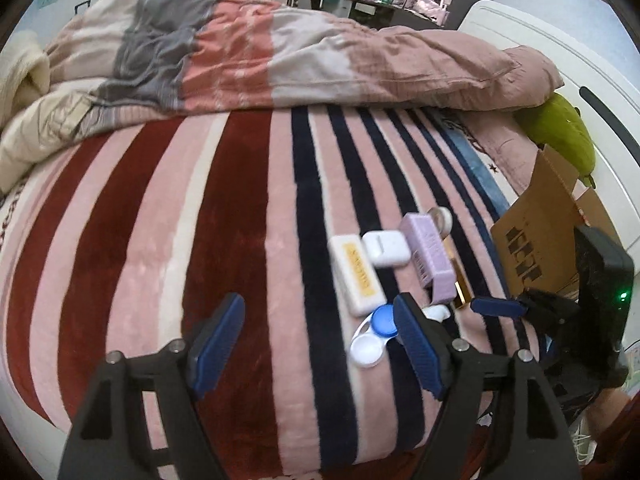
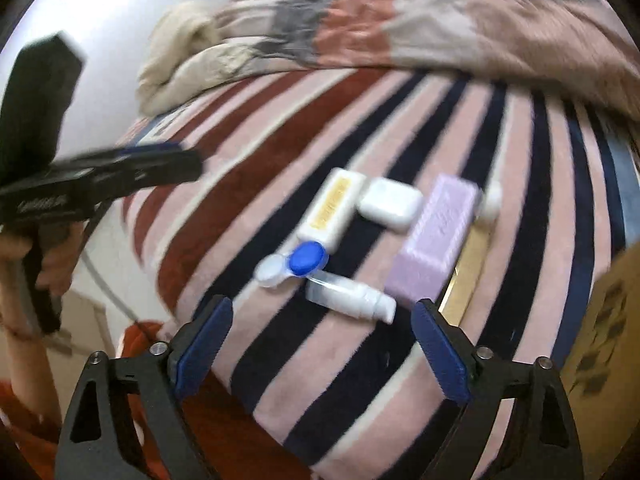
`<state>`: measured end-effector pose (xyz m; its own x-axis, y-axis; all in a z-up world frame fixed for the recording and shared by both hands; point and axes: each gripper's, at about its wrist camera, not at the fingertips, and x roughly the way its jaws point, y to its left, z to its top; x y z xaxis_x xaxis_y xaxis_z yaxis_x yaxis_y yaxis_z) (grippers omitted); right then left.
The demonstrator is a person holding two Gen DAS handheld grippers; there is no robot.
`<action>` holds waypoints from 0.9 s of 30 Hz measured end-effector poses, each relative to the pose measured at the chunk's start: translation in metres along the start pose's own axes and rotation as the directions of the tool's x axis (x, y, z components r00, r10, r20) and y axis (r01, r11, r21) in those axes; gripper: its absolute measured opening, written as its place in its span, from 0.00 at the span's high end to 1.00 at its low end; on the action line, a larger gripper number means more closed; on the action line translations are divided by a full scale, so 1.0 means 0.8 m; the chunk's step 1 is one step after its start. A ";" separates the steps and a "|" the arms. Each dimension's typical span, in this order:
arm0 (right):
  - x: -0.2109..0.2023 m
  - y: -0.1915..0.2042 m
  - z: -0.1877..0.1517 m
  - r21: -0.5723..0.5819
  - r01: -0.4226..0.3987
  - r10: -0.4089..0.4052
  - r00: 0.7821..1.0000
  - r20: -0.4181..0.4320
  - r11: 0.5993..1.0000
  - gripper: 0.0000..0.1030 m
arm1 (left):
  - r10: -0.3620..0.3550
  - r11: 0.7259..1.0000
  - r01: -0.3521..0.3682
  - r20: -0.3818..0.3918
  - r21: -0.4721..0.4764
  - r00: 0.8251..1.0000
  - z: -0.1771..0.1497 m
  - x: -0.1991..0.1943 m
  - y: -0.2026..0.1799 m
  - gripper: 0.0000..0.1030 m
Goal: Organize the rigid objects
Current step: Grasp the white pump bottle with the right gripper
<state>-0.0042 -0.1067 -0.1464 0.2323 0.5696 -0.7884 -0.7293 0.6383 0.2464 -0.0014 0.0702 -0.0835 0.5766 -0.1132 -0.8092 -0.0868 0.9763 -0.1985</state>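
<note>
Clutter sits bunched near the bed's (image 1: 240,208) right edge: white case (image 1: 386,254), lilac box (image 1: 430,258), labelled white box (image 1: 356,276), lens case (image 1: 374,334), probably gathered for packing into the cardboard box (image 1: 536,236) beside them. Left tool (image 1: 316,344) and right tool (image 2: 322,356) both gape wide, holding nothing. Only the right view shows the small tube (image 2: 352,296) whole; only the left shows the cardboard box clearly.

Pink blanket (image 1: 160,240) striped dark red, white and navy, lilac box (image 1: 430,258), white earbud case (image 1: 386,248), white bar with yellow label (image 1: 356,274), blue-and-white contact lens case (image 1: 376,332), white tube (image 2: 352,296), brown cardboard box (image 1: 540,240), blue-padded black fingers (image 1: 218,340).
</note>
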 end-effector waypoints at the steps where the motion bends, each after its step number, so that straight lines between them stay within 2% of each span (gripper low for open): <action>1: 0.004 -0.003 -0.005 0.033 0.008 -0.008 1.000 0.004 0.999 0.19 | -0.001 1.000 0.001 -0.004 -0.003 1.000 -0.004 0.003 0.003 0.28; 4: 0.019 -0.010 -0.020 0.126 0.039 -0.043 0.999 0.027 0.991 0.25 | -0.005 1.000 0.005 -0.018 -0.007 1.000 -0.011 0.010 0.007 0.28; 7: 0.030 -0.011 -0.024 0.160 0.088 -0.094 0.995 0.032 0.983 0.32 | 0.003 1.000 -0.003 -0.026 -0.003 1.000 -0.013 0.014 0.009 0.28; 13: 0.046 -0.002 -0.016 0.150 0.173 -0.180 0.983 0.031 0.973 0.34 | -0.001 1.000 0.001 -0.030 -0.006 1.000 -0.015 0.016 0.012 0.28; 16: 0.050 -0.002 -0.014 0.153 0.207 -0.213 0.977 0.019 0.966 0.43 | 0.003 1.000 -0.003 -0.036 -0.006 0.999 -0.015 0.016 0.012 0.28; 18: 0.050 -0.001 -0.012 0.139 0.221 -0.226 0.974 0.019 0.965 0.43 | 0.000 1.000 0.000 -0.039 -0.004 0.999 -0.015 0.015 0.010 0.28; 21: 0.041 0.002 -0.011 0.117 0.221 -0.226 0.973 0.036 0.968 0.43 | -0.029 1.000 0.030 -0.037 0.002 0.999 -0.012 0.010 0.003 0.28; 25: 0.018 0.008 -0.009 0.073 0.176 -0.181 0.980 0.083 0.982 0.44 | -0.117 0.992 0.118 -0.041 0.032 0.992 -0.003 0.002 -0.022 0.28; 27: -0.004 0.014 -0.004 0.018 0.137 -0.139 0.983 0.118 0.990 0.44 | -0.180 0.982 0.182 -0.046 0.050 0.983 0.005 -0.002 -0.040 0.28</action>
<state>-0.0152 -0.1029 -0.1426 0.4055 0.5328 -0.7428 -0.6785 0.7199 0.1459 0.0038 0.0399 -0.0735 0.5445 -0.2952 -0.7851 0.0603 0.9474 -0.3143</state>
